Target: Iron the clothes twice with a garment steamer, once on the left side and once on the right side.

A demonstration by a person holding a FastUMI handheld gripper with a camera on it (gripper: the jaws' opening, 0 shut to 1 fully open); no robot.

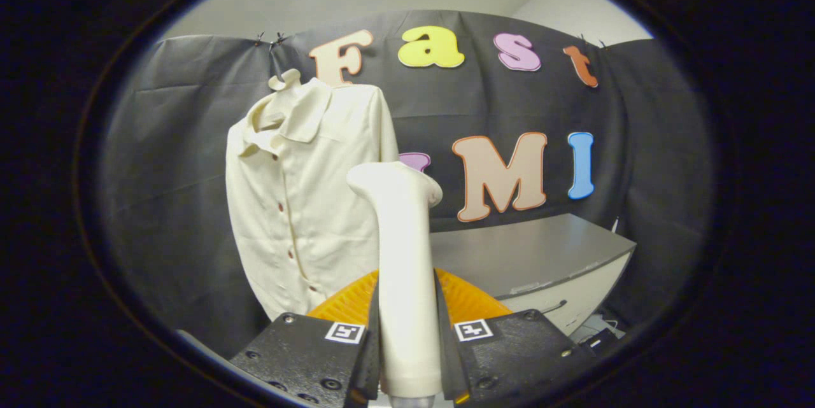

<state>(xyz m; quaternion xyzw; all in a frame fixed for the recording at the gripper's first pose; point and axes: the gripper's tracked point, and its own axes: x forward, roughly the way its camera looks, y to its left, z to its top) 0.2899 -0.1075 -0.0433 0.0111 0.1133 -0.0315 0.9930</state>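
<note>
hanging at 10 o'clock beyond the fingers: cream shirt (299,204), buttons running down its front, against the dark cloth wall. sitting at 3 o'clock, well apart from the shirt: grey cabinet (528,255). standing upright between the fingers: white garment steamer (404,268), head tipping toward 1 o'clock. clamping both sides of its handle: gripper (407,344). probably approaching the first pass; keeping the head flat and gliding slowly down one side. open room lying left of the shirt; minding the cabinet edge at right.

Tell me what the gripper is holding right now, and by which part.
The gripper is shut on the garment steamer, its jaws pressing either side of the upright handle, below the head.
</note>
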